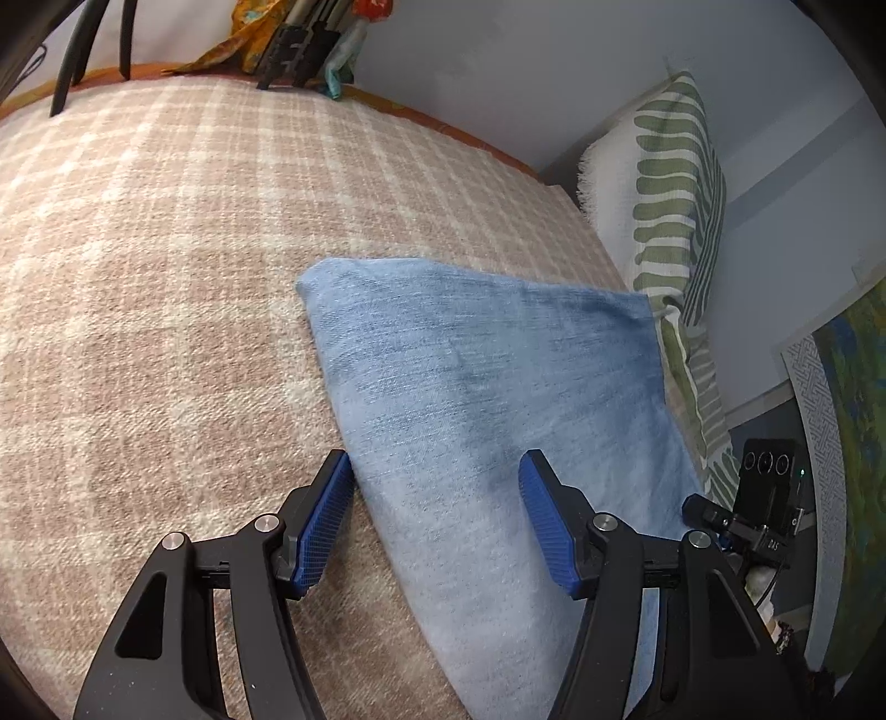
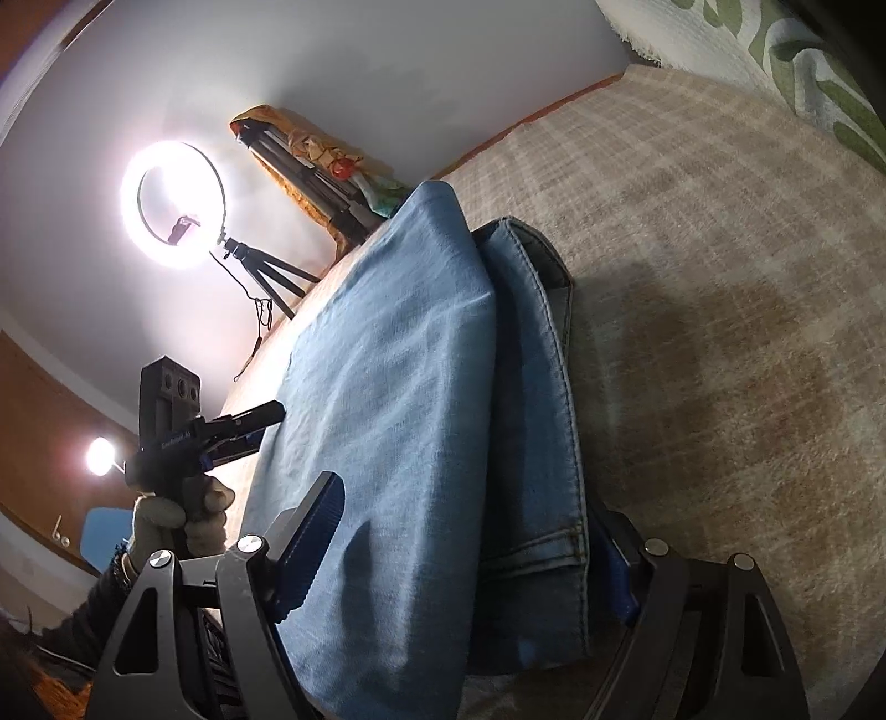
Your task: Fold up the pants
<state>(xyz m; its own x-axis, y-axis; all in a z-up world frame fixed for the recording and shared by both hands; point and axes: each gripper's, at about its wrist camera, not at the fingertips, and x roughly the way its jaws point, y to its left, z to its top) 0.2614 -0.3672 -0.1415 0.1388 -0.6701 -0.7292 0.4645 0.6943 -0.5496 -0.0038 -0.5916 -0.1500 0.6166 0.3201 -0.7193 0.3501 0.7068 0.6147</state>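
Light blue denim pants [image 1: 487, 376] lie folded flat on a beige plaid blanket [image 1: 166, 266]. My left gripper [image 1: 437, 487] is open just above the pants' near left edge; its left finger [image 1: 324, 526] is over the blanket and its right finger [image 1: 545, 526] over the denim. In the right wrist view the pants [image 2: 421, 399] form a stacked fold with a hem seam showing. My right gripper [image 2: 465, 531] is open with its jaws astride the near end of the fold; the right finger is mostly hidden behind the denim. The other gripper [image 2: 183, 432] shows at left in a gloved hand.
A white and green striped pillow [image 1: 675, 183] leans against the wall at the blanket's right. A lit ring light on a tripod [image 2: 174, 205] stands beyond the bed. Tripod legs and orange cloth [image 1: 293, 39] sit at the far edge. A patterned picture [image 1: 836, 443] leans at right.
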